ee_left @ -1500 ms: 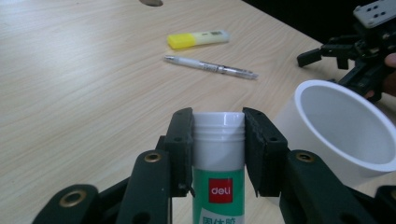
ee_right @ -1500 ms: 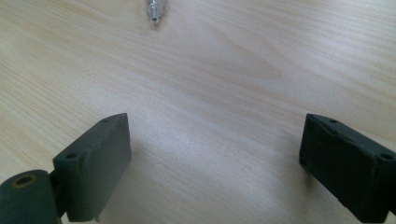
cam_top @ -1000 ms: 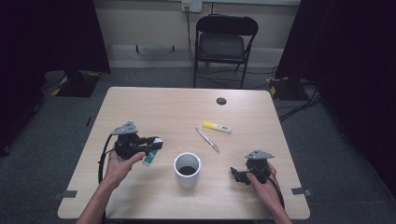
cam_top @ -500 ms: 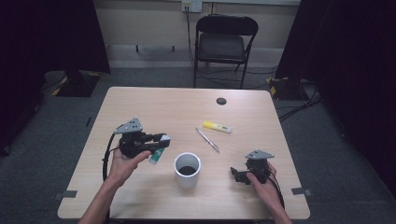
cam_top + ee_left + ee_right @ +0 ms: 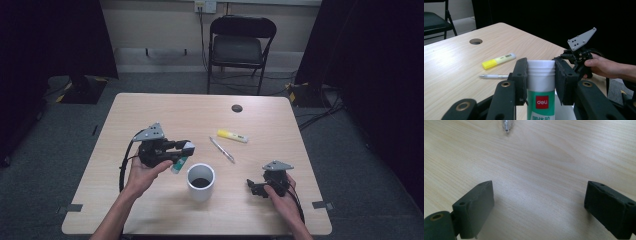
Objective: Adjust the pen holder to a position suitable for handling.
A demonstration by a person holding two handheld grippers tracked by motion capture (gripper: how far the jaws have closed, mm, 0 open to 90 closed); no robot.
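Surface [image 5: 150,115]: wood-grain top. White cup [image 5: 201,181] stands upright near centre, toward the near edge, mouth open upward.

Left gripper [image 5: 186,148]: raised off the surface just left of the cup, jaws pointing right toward it. Jaws closed on a glue stick [image 5: 180,161] at its white cap; the green body hangs down and to the near-left, so its long axis is tilted, not plumb. Lower end sits beside the cup rim, not over the mouth. Judgement: move right, then straighten before release.

Right gripper [image 5: 254,186]: resting low, right of the cup, jaws wide apart, nothing held.

Far side: pen [image 5: 222,150], highlighter [image 5: 232,135], untouched.
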